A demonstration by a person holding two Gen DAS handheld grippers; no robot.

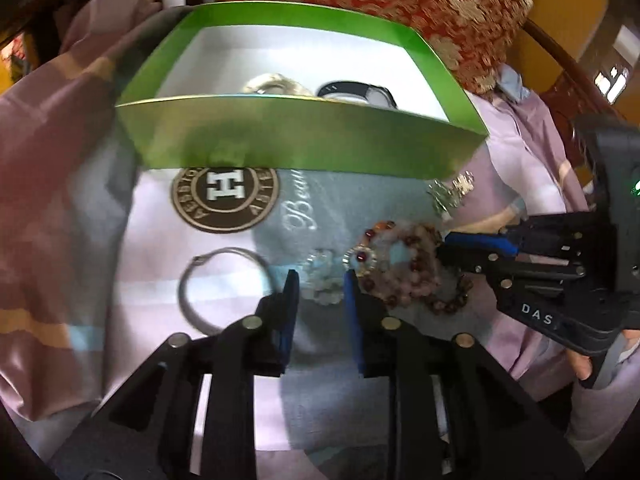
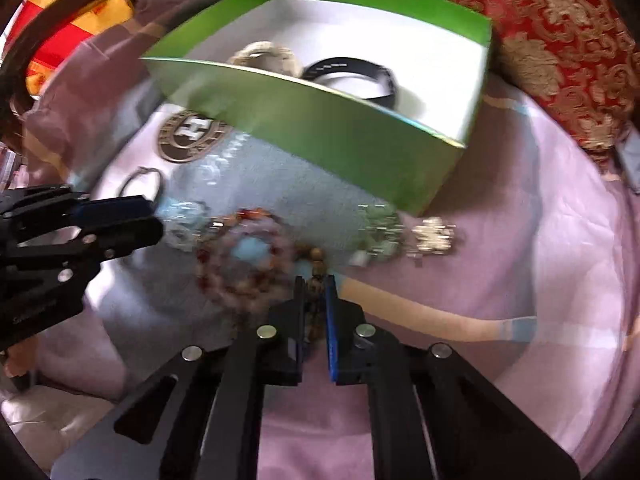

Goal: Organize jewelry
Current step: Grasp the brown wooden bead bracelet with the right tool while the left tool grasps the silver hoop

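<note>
Two pieces already lie inside the green box (image 1: 304, 140), a pale beaded bracelet (image 1: 276, 83) and a black band (image 1: 356, 90); the rest is spread on the cloth in front of the box; the gathering step is judged under way. The right gripper (image 2: 314, 284) is clenched on a brown bead strand (image 2: 314, 304) at the near edge of the reddish bead bracelets (image 2: 240, 256); a lift and carry over the box's front wall is called for next. The left gripper (image 1: 320, 280) stands released around a clear bead bracelet (image 1: 324, 276), beside a silver bangle (image 1: 224, 288); closing is called for there.
</note>
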